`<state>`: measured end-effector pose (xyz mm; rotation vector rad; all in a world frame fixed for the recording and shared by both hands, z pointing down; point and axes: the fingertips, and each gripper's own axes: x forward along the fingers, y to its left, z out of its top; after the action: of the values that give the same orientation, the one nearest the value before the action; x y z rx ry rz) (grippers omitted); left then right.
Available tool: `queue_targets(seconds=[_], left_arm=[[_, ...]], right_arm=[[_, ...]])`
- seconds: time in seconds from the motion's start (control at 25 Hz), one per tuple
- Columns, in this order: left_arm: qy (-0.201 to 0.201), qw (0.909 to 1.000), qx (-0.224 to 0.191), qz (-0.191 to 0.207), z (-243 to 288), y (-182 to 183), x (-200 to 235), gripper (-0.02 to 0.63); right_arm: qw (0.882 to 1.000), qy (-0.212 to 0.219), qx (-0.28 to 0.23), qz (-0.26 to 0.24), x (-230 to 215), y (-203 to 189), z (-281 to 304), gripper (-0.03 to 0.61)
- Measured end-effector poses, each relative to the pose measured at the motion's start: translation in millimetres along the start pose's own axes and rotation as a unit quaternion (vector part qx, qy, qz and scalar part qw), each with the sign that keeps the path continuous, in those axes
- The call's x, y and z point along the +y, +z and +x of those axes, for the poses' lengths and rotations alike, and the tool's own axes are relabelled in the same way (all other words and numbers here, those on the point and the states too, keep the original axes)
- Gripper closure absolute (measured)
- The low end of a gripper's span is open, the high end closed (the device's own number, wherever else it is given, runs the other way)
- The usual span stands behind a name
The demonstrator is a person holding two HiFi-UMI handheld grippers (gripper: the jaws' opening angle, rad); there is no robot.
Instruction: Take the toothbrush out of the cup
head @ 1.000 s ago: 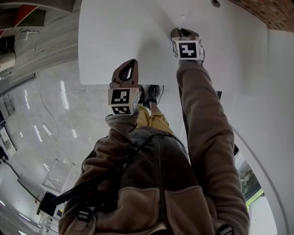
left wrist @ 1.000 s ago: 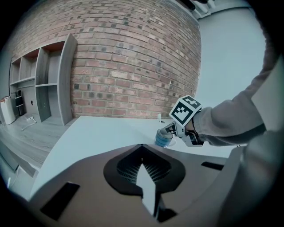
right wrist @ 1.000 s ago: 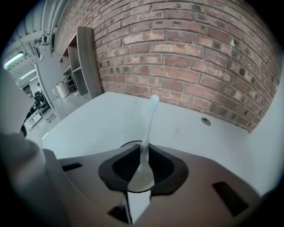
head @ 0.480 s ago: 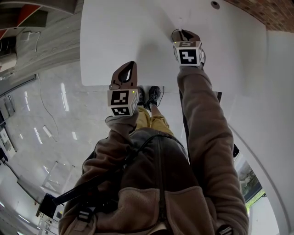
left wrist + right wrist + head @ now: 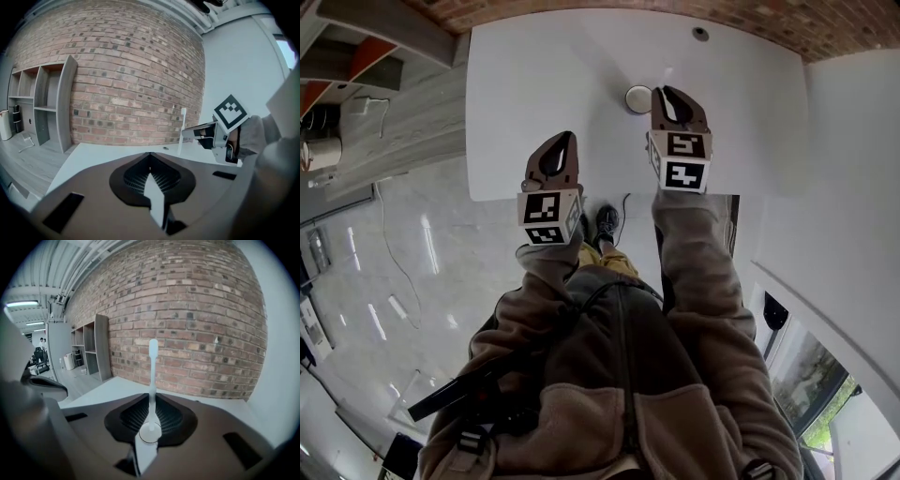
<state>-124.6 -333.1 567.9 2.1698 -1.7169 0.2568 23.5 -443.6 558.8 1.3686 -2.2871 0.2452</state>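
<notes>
White toothbrush (image 5: 152, 376) is clamped upright in the right gripper (image 5: 667, 94), now drawn back; cup (image 5: 637, 98) uncovered just beside it. Extraction looks done. Left gripper (image 5: 562, 141) closed, empty.

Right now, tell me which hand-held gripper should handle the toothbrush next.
Right. The right hand-held gripper is closed on the upright toothbrush, beside the cup. The left hand-held gripper is shut, empty, and farther back near the table edge.
</notes>
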Motion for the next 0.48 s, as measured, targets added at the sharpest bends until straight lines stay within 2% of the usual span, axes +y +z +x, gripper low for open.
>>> queue_targets(seconds=[0.28, 0.48], left_arm=[[-0.024, 0.9978, -0.061, 0.011, -12.8, 73.5, -27.4, 0.609], [-0.044, 0.9929, -0.107, 0.028, -32.6, 128.6, -50.3, 0.609]], right_arm=[[0.997, -0.012, -0.080, -0.010, 8.3, 72.8, -80.1, 0.531], [0.991, -0.024, -0.131, 0.000, 12.5, 112.3, -138.1, 0.531]])
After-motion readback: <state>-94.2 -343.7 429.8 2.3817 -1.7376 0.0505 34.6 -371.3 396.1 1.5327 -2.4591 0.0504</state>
